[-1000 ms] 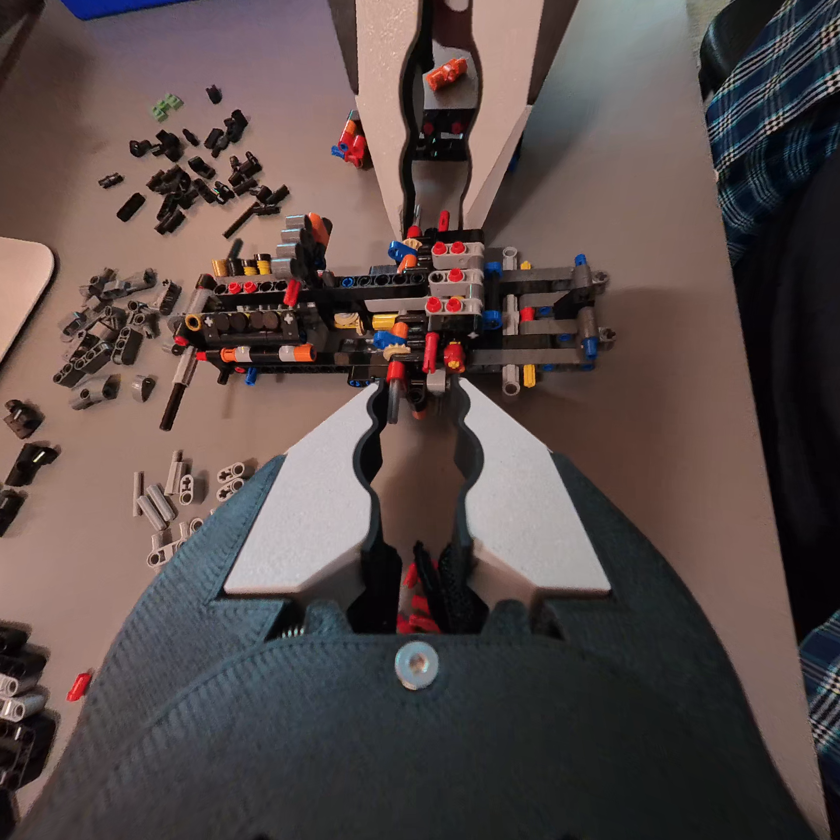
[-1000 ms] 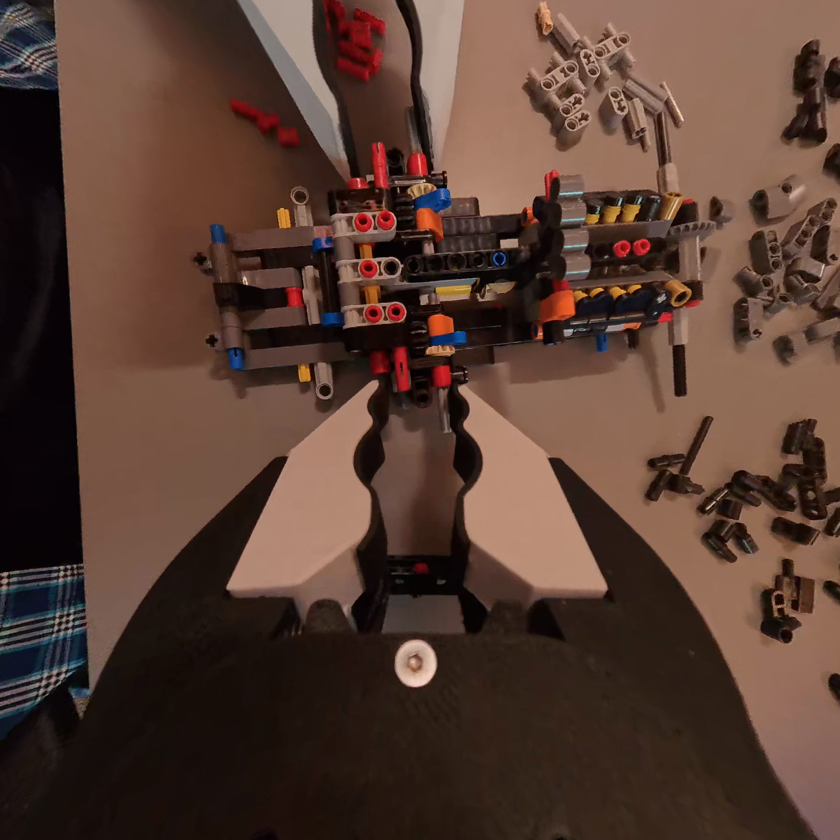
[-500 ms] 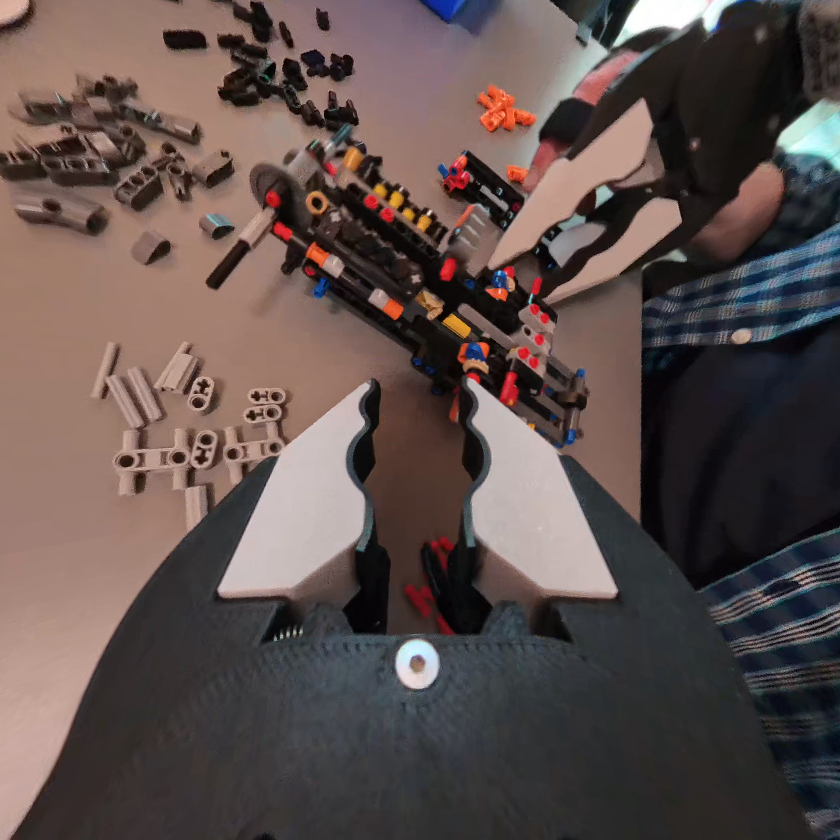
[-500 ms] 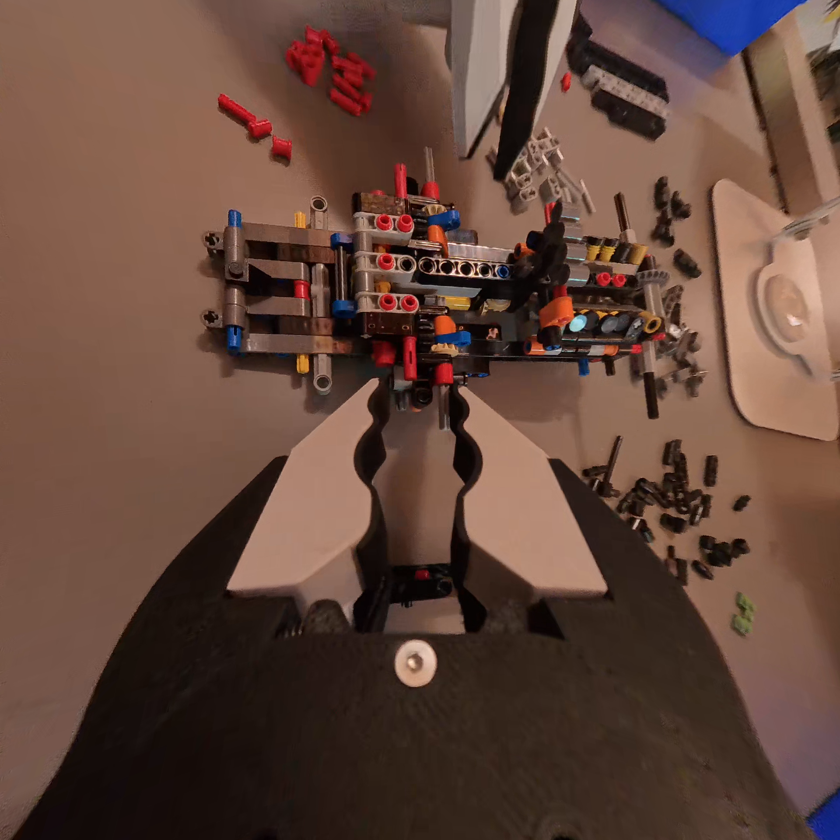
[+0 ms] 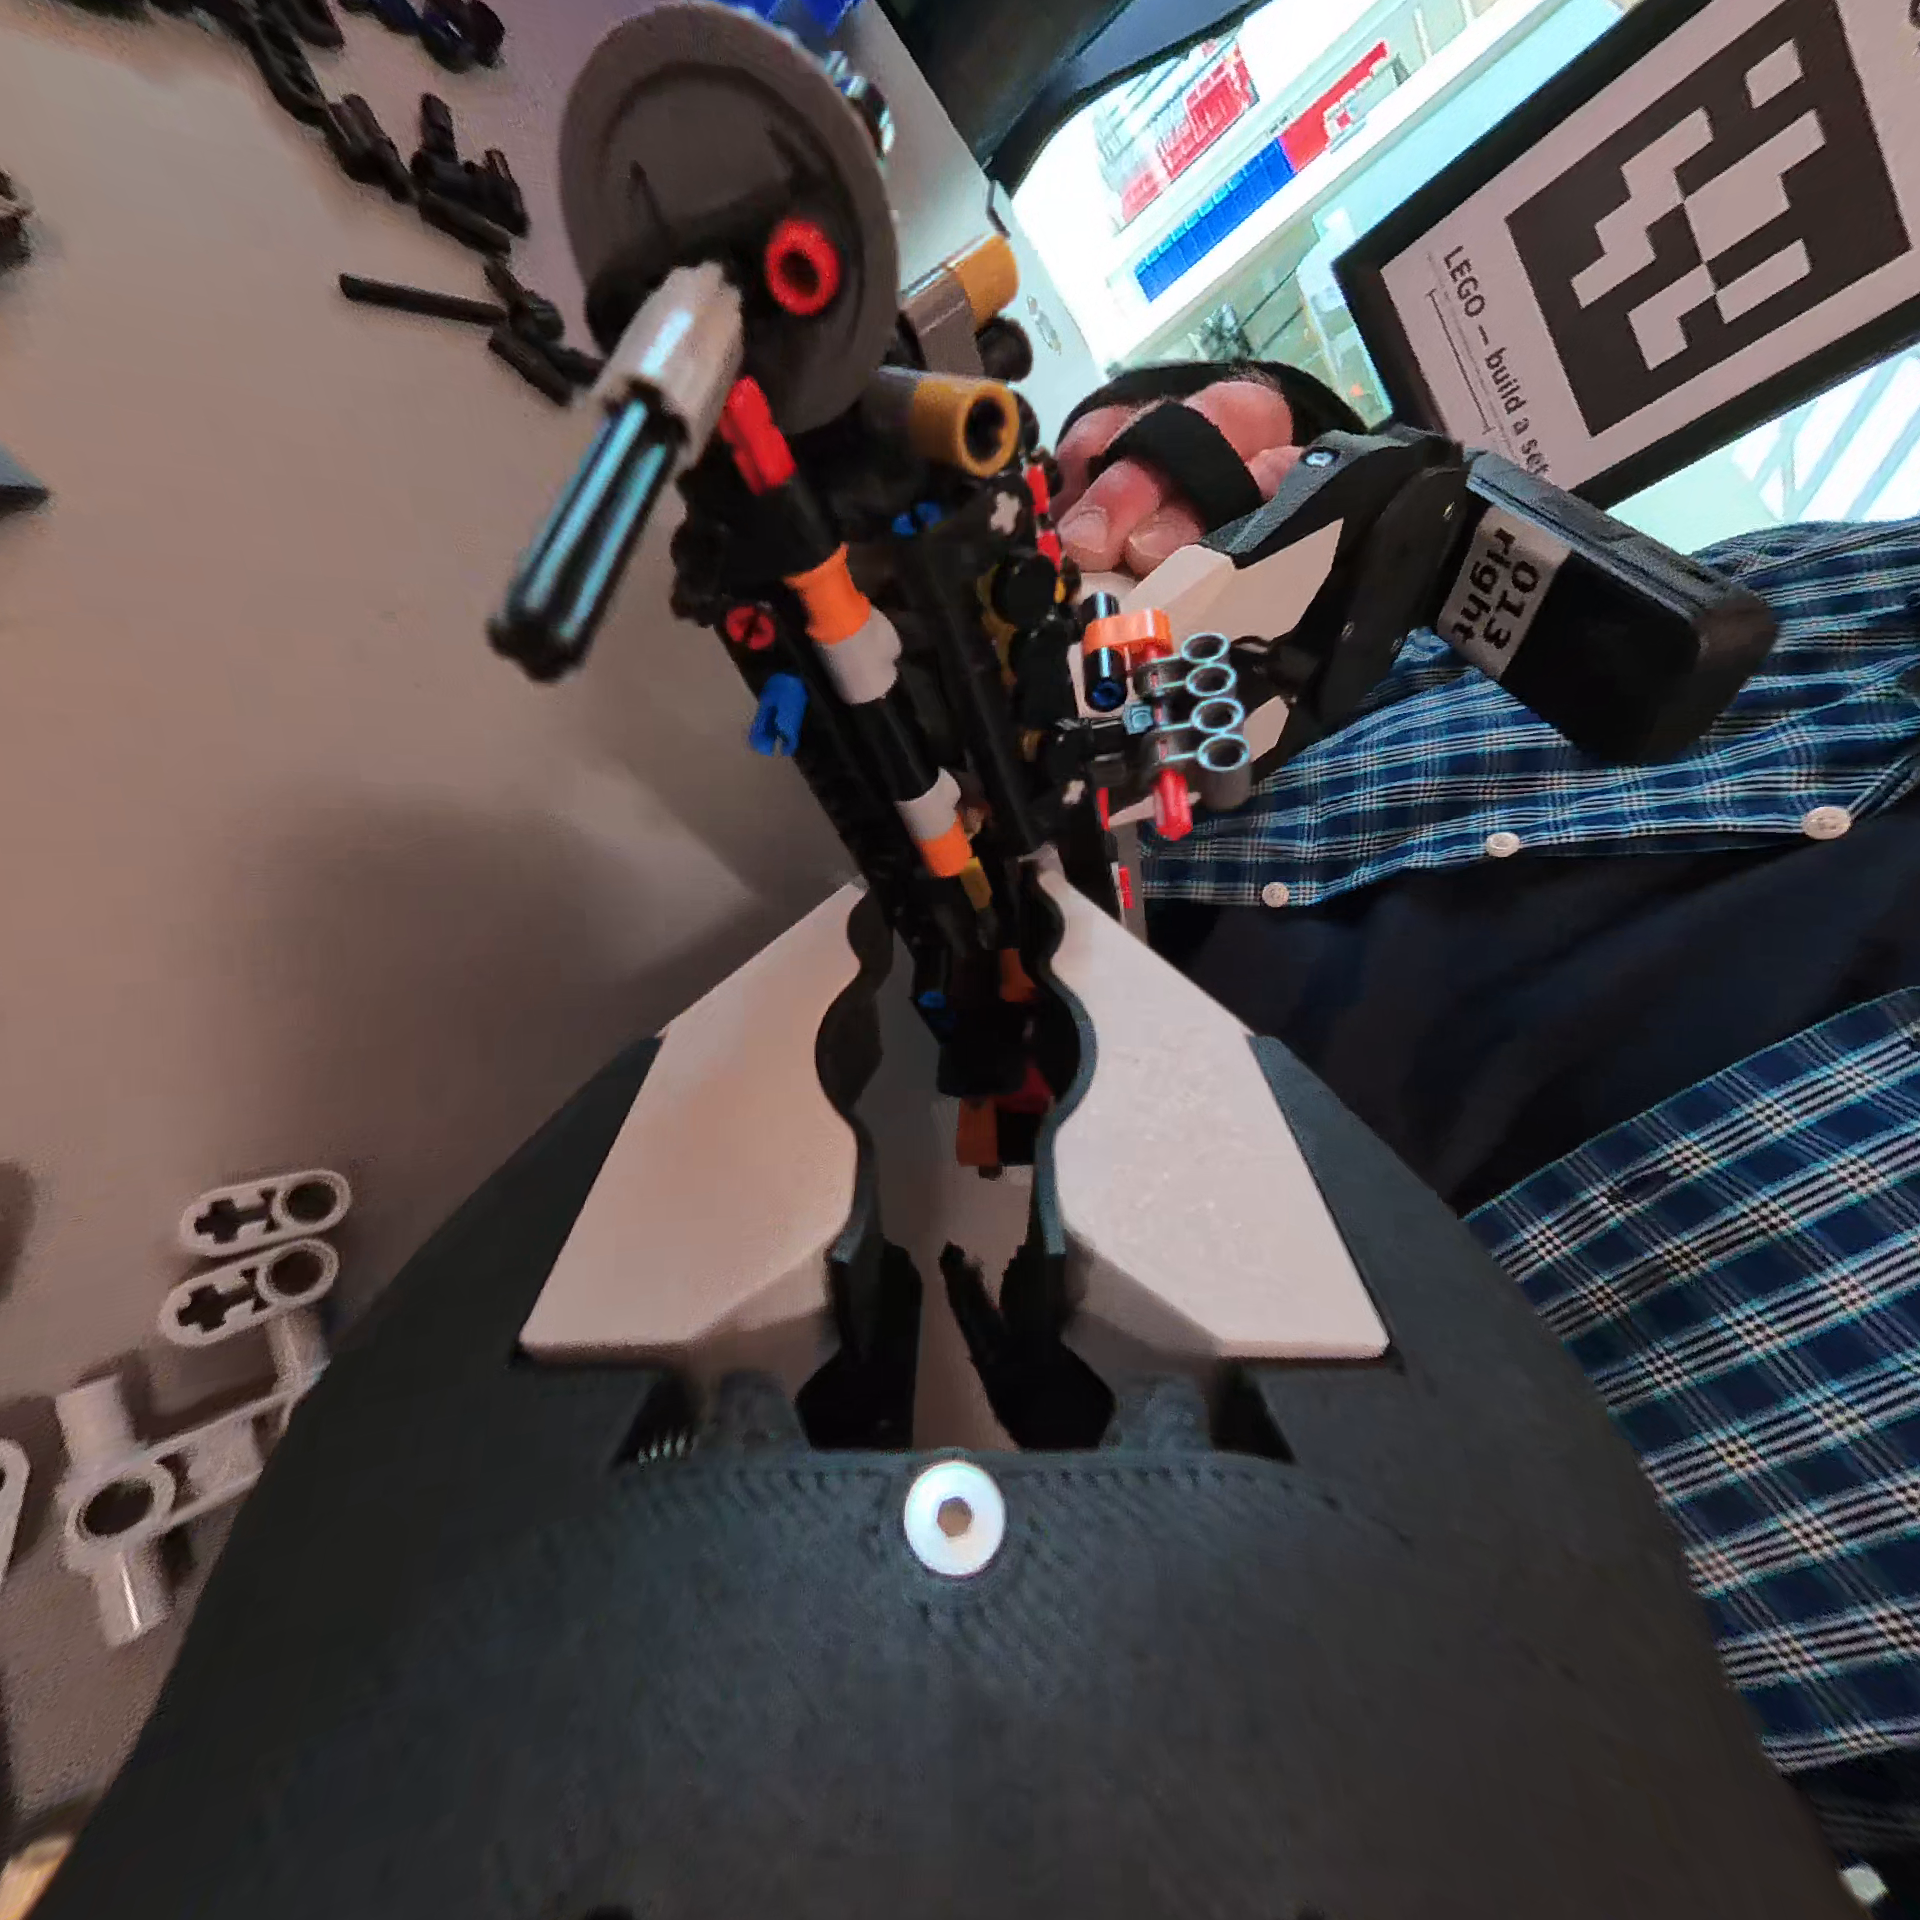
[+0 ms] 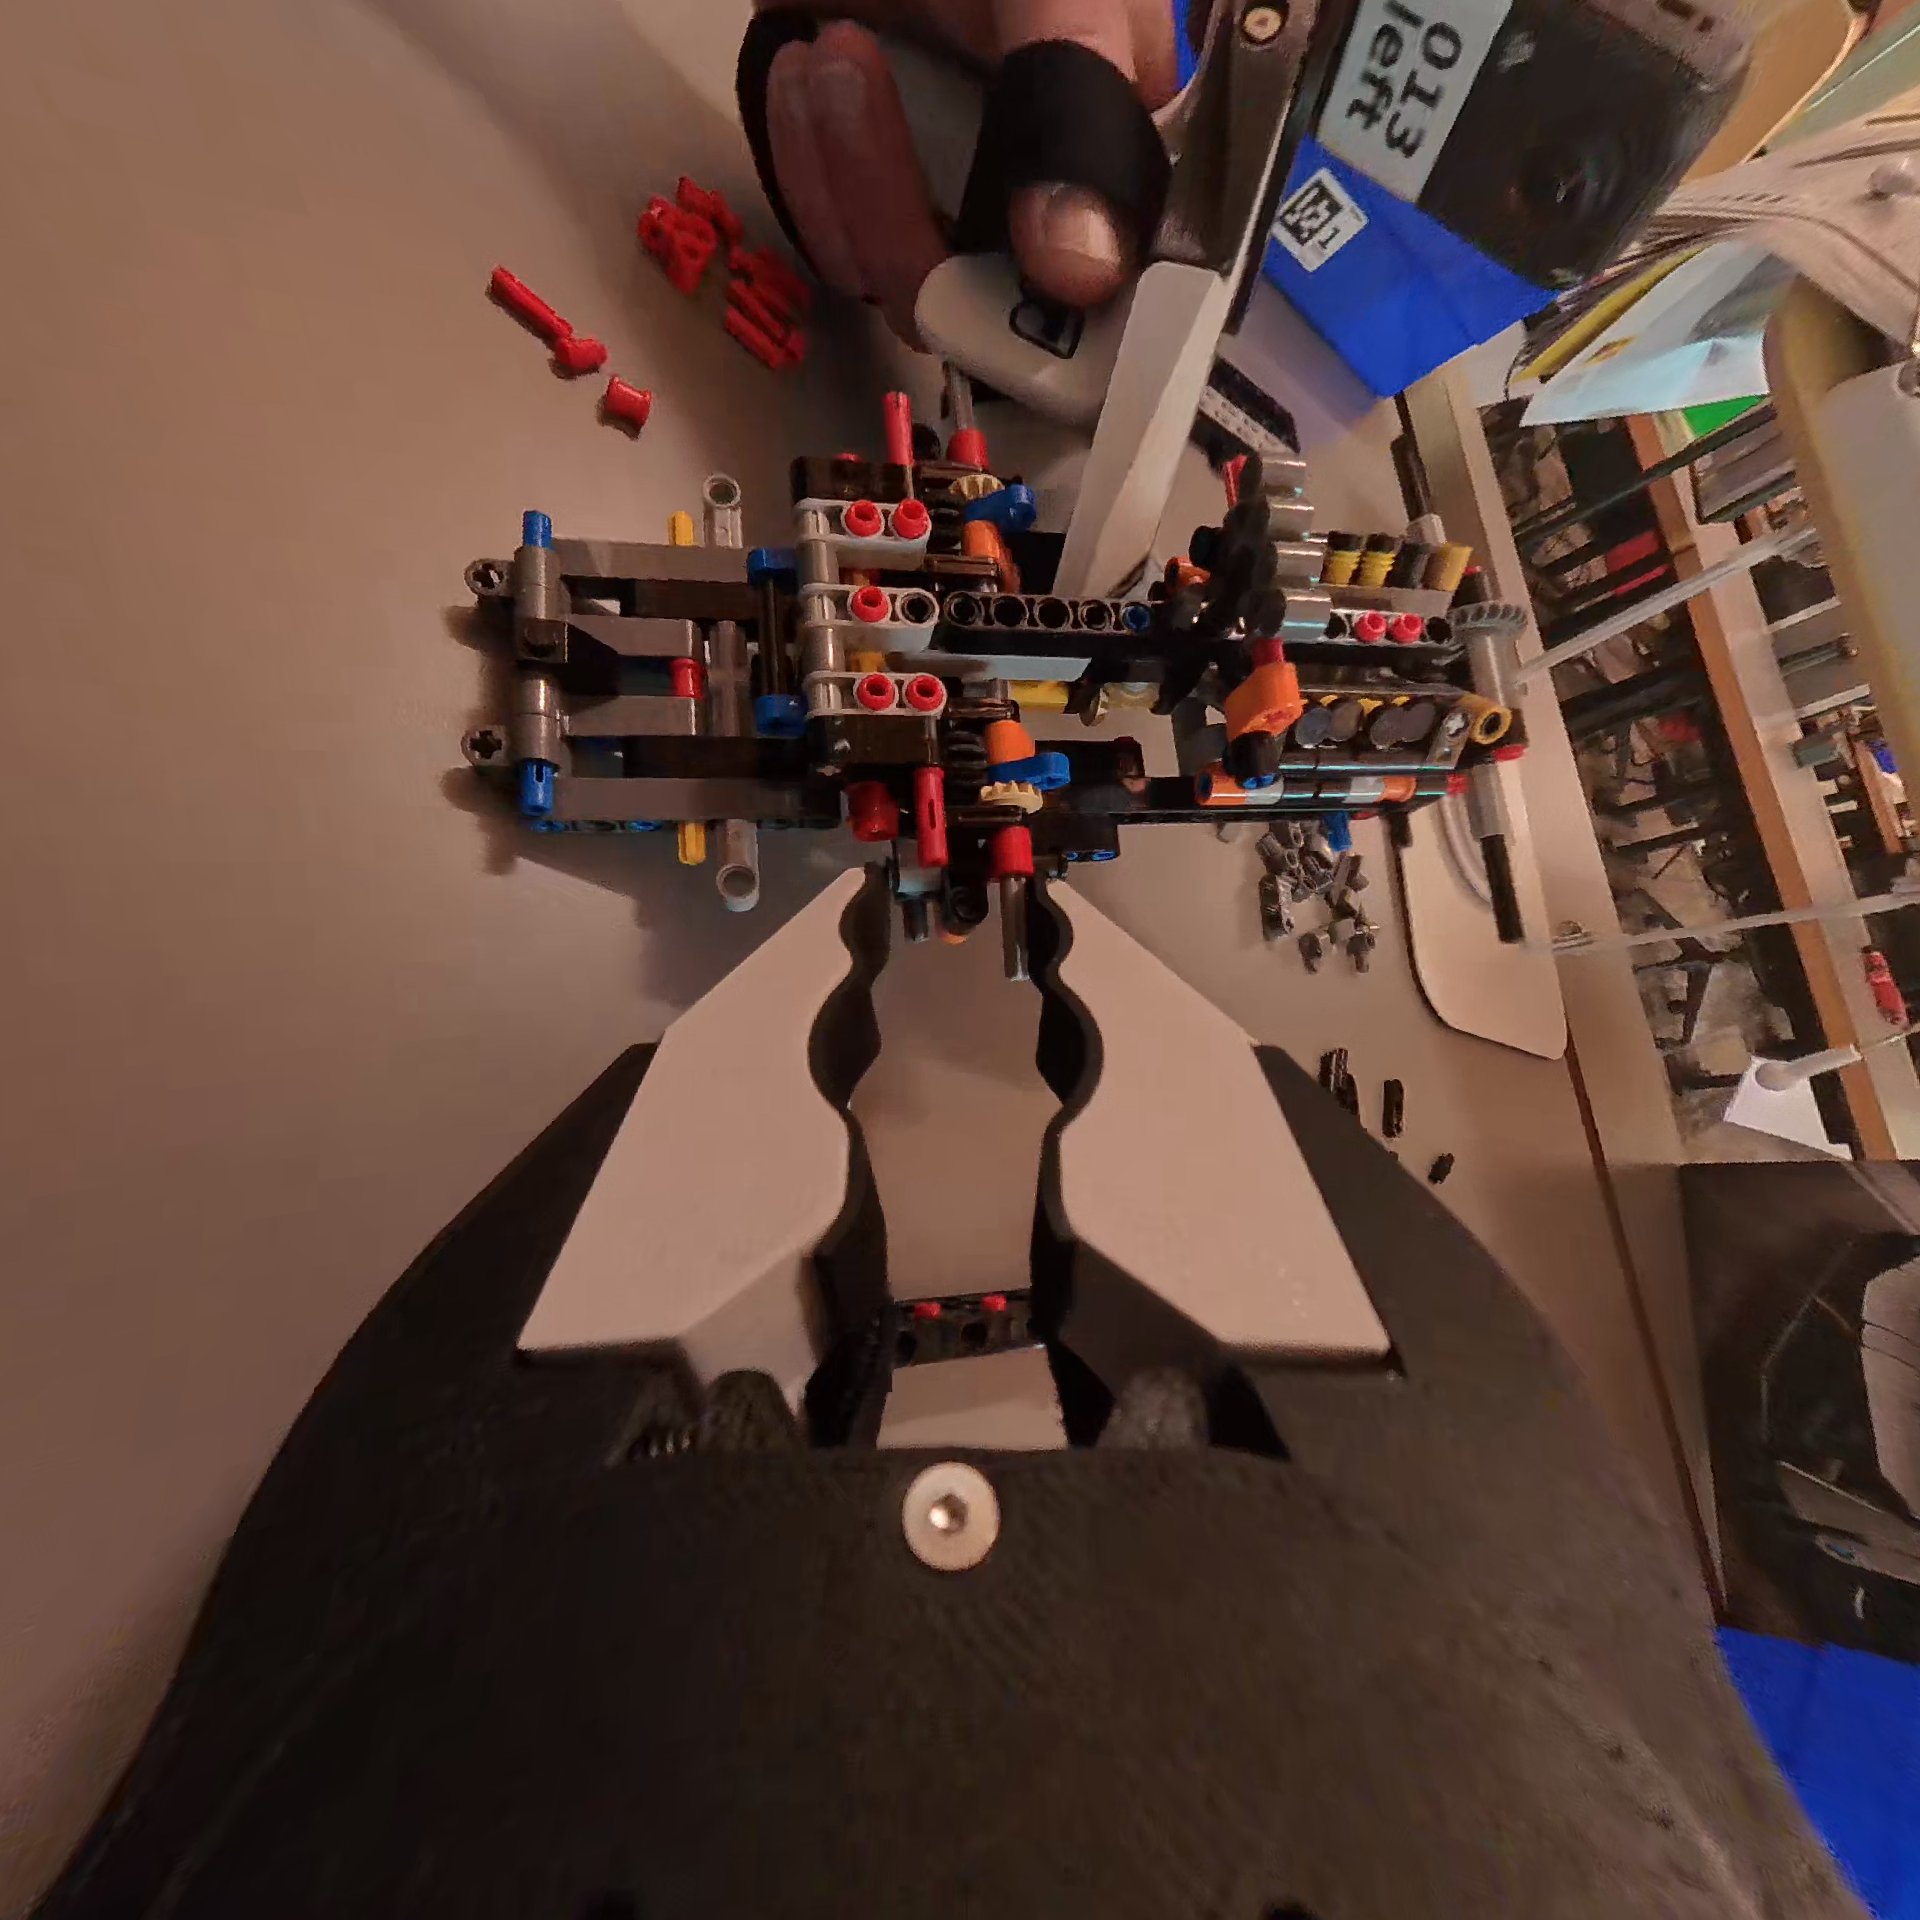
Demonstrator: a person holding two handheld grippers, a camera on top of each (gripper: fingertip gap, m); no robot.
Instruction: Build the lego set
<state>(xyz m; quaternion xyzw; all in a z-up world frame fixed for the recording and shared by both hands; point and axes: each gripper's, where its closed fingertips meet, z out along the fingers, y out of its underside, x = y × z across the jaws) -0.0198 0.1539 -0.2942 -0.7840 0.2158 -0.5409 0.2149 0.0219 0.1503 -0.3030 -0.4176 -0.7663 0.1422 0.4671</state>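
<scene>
Grey table [image 6: 260, 727] fills most of both views, and lots of small pieces lie on it. A person in a blue checked shirt [image 5: 1714, 1351] sits at the edge of the table in the left wrist view.

Next in size is the long lego model [image 6: 987, 675]. It is black and grey, with red, blue, yellow and orange bits all along it. In the right wrist view it stretches from side to side above the table, and it throws a shadow on the table at one end. In the left wrist view it points up and away, and a big grey wheel [image 5: 727, 197] sits at its far end.

The left gripper [image 5: 951, 904] has its two white fingers [image 5: 748, 1122] closed around the near end of the model, so it is pinching the model. The right gripper [image 6: 951, 894] has its fingertips on both sides of the small pegs that stick out of the model's near side. Its fingers [image 6: 1164, 1122] are a little apart, and I cannot tell if they squeeze the pegs.

Small red pins [image 6: 717, 270] lie in a little heap on the table beyond the model. Light grey connectors [image 5: 208, 1351] lie beside the left gripper, and black bits [image 5: 436, 177] lie near the wheel.
</scene>
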